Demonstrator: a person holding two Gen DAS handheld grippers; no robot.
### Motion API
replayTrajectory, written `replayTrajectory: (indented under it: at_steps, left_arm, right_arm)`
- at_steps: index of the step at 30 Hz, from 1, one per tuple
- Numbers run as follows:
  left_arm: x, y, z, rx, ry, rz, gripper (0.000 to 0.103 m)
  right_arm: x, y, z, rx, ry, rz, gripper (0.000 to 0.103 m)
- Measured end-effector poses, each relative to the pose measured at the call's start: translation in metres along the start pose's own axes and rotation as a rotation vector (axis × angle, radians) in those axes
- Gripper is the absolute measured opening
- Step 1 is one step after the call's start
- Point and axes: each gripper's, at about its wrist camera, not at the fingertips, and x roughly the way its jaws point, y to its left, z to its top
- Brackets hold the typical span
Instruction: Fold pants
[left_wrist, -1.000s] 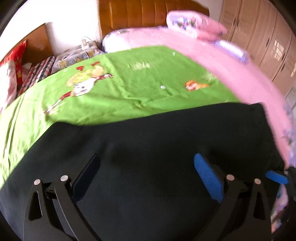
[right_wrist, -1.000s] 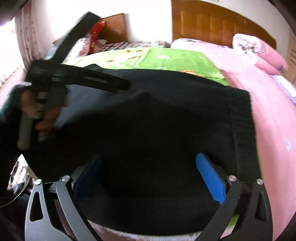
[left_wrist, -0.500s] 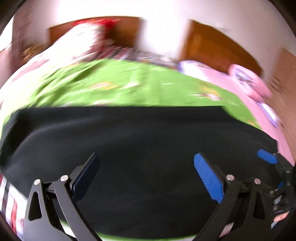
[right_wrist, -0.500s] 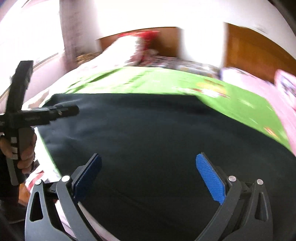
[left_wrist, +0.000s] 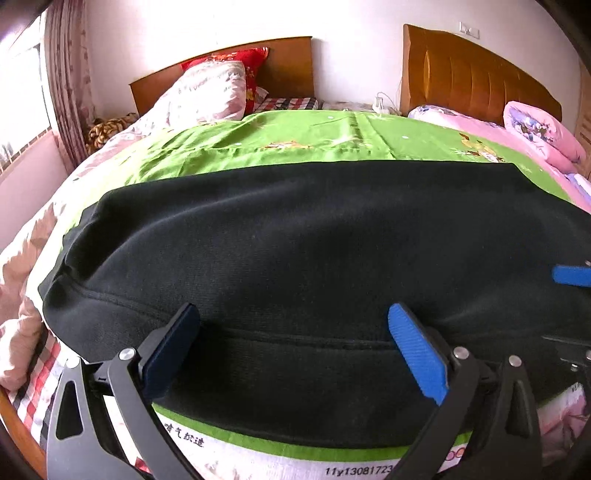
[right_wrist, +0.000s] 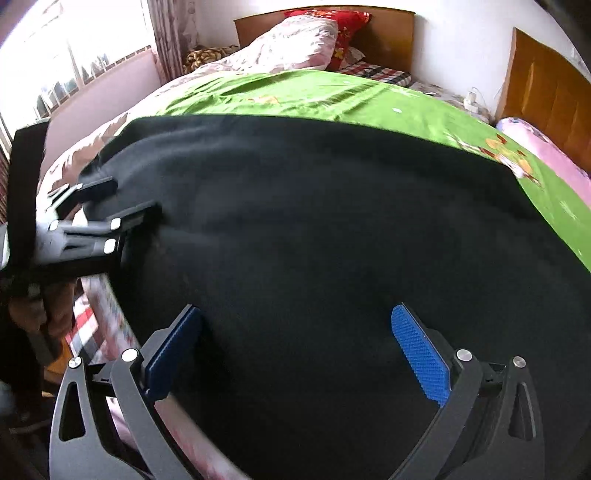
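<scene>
Black pants lie spread wide across the green sheet of the bed, near its front edge. In the left wrist view my left gripper hovers open over the near seam of the pants, nothing between its blue pads. The right wrist view shows the pants filling the frame, with my right gripper open just above them. My left gripper appears there too, held by a hand at the left end of the pants. A blue pad of the right gripper shows at the right edge.
Two wooden headboards stand against the far wall with pillows and a pink quilt. A window and curtain are on the left. A checked blanket and the wooden bed edge lie at the lower left.
Both views have swung left, from the pink right side of the bed to the pants' left end. The left gripper has moved left along the pants. Both stay open.
</scene>
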Motion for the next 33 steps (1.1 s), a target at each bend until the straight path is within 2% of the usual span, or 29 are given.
replayTrajectory:
  at_steps: [6,13,20,22,23,25,26,28,29,30,31,32,33]
  left_arm:
    - [0.000,0.001,0.000,0.003,-0.003,0.000,0.102]
    - [0.002,0.000,0.000,0.001,-0.004,0.006,0.102]
    - [0.002,0.002,0.000,0.002,-0.013,0.000,0.102]
    - [-0.003,0.001,0.005,0.006,0.020,0.006,0.101]
    - [-0.010,-0.001,0.013,0.025,0.024,-0.024,0.101]
    - [-0.026,-0.009,0.032,0.073,-0.032,-0.035,0.101]
    - [-0.031,-0.014,0.042,0.090,-0.054,-0.026,0.102]
    - [-0.034,-0.026,0.070,0.129,-0.066,-0.053,0.102]
    - [-0.027,-0.031,0.082,0.139,-0.046,-0.092,0.102]
    - [-0.012,-0.037,0.098,0.134,0.006,-0.169,0.102]
    - [0.005,-0.041,0.108,0.127,0.062,-0.212,0.101]
    - [0.031,-0.048,0.117,0.128,0.153,-0.209,0.101]
    - [0.048,-0.051,0.121,0.131,0.204,-0.189,0.101]
  right_arm:
    - [-0.015,-0.001,-0.029,-0.037,-0.014,-0.012,0.099]
    - [-0.017,-0.001,-0.031,-0.031,-0.033,-0.015,0.099]
    - [-0.022,-0.002,-0.037,-0.035,-0.086,-0.009,0.099]
    - [-0.028,-0.003,-0.033,-0.031,-0.067,0.009,0.099]
    - [-0.031,-0.005,-0.029,-0.025,-0.064,0.027,0.099]
    - [-0.044,-0.014,-0.014,-0.007,-0.111,0.056,0.099]
    - [-0.048,-0.019,-0.005,-0.003,-0.131,0.049,0.099]
    - [-0.048,-0.032,0.022,0.006,-0.156,-0.023,0.099]
    - [-0.044,-0.038,0.034,0.009,-0.164,-0.036,0.099]
    - [-0.037,-0.050,0.051,0.035,-0.172,-0.027,0.099]
    - [-0.030,-0.061,0.062,0.076,-0.170,-0.019,0.099]
    - [-0.022,-0.071,0.073,0.126,-0.160,-0.015,0.099]
    - [-0.010,-0.084,0.087,0.181,-0.138,-0.016,0.099]
